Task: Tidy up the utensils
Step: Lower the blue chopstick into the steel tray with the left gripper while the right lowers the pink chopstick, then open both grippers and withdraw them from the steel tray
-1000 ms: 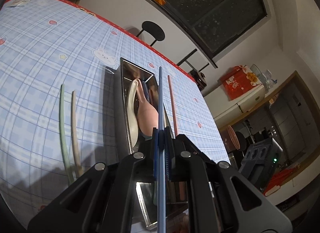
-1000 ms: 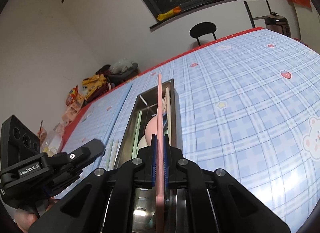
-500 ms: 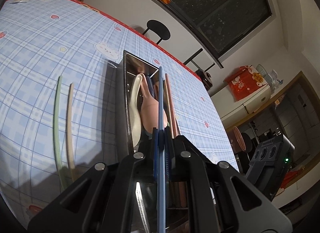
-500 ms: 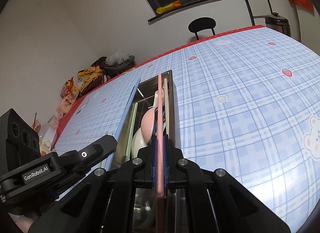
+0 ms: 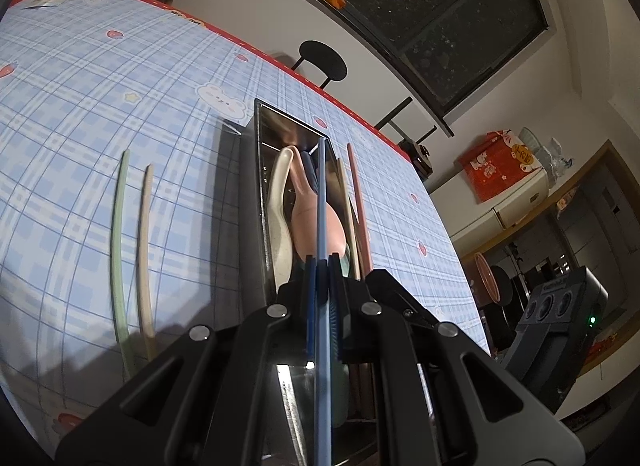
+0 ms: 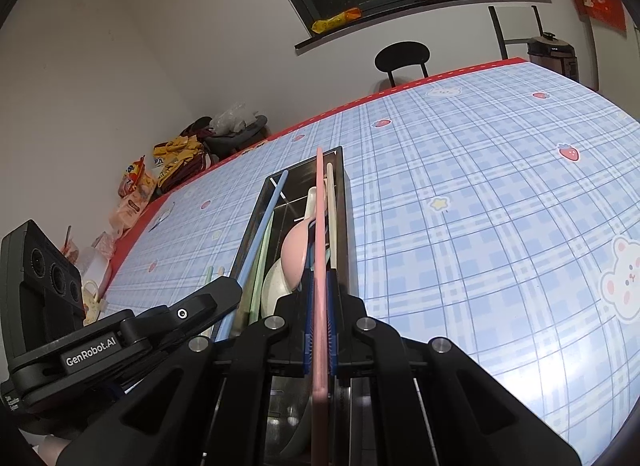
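Note:
My left gripper (image 5: 321, 266) is shut on a blue chopstick (image 5: 321, 201) and holds it lengthwise over the steel tray (image 5: 256, 169). My right gripper (image 6: 319, 278) is shut on a pink chopstick (image 6: 319, 201), also lengthwise over the tray (image 6: 347, 225). Inside the tray lie a pink spoon (image 5: 316, 221), a white spoon (image 5: 280, 201) and a cream chopstick (image 6: 331, 201). The left gripper body (image 6: 120, 334) and its blue chopstick (image 6: 260, 234) show in the right wrist view. A green chopstick (image 5: 118, 242) and a beige chopstick (image 5: 143, 250) lie on the tablecloth left of the tray.
The table has a blue plaid cloth (image 6: 480, 205) with a red edge. A black chair (image 6: 402, 55) stands at the far side. Snack bags (image 6: 176, 161) sit beyond the table's left corner. A rice cooker (image 6: 554, 53) stands at the far right.
Both grippers have come lower and closer along the tray with their chopsticks. The pink and blue chopsticks now lie within the tray's opening.

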Available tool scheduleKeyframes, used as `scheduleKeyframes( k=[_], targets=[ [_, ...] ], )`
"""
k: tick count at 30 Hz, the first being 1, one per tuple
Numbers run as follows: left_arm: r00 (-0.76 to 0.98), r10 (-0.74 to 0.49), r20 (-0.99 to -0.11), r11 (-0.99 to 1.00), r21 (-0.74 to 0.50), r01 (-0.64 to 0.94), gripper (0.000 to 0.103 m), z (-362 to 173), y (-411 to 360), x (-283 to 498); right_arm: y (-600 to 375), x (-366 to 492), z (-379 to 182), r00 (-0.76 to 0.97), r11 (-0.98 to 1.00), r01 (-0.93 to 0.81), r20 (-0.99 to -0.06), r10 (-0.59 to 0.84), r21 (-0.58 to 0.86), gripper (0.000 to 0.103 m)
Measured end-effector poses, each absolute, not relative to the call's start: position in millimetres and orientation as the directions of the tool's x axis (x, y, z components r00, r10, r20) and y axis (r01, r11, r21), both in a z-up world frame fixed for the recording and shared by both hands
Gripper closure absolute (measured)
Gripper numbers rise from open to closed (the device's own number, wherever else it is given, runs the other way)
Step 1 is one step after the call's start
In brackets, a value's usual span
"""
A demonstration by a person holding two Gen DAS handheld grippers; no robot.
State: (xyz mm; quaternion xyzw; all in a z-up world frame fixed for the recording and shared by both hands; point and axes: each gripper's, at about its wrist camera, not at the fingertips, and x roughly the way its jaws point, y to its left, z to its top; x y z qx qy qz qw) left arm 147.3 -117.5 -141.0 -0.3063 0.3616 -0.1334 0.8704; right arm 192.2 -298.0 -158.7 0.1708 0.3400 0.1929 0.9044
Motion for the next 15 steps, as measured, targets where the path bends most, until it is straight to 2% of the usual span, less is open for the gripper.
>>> scheduleKeyframes(
  k=[9,12,14,15],
  targets=[
    [0.72,-0.425,-0.548,0.777,-0.629,-0.021,0.094,-144.8,-117.5,148.6,-298.7,191.0,-155.2,0.702,0.868,-0.236,-0.541,0.463,0.437,0.096],
    [0.723,-0.416,-0.552,0.789,-0.615,-0.016,0.093,-142.6,-118.5,148.3,-299.2,189.3,-153.8,0.708,0.864,-0.244,-0.528,0.469,0.441,0.095],
    [0.73,-0.406,-0.55,0.8,-0.6,-0.007,0.087,-138.4,-117.5,147.5,-300.7,187.0,-151.5,0.714,0.859,-0.253,-0.514,0.476,0.445,0.095],
    [0.734,-0.401,-0.548,0.804,-0.594,-0.004,0.086,-135.9,-116.4,146.8,-301.1,185.6,-150.2,0.717,0.857,-0.257,-0.506,0.479,0.447,0.091]
  ],
)
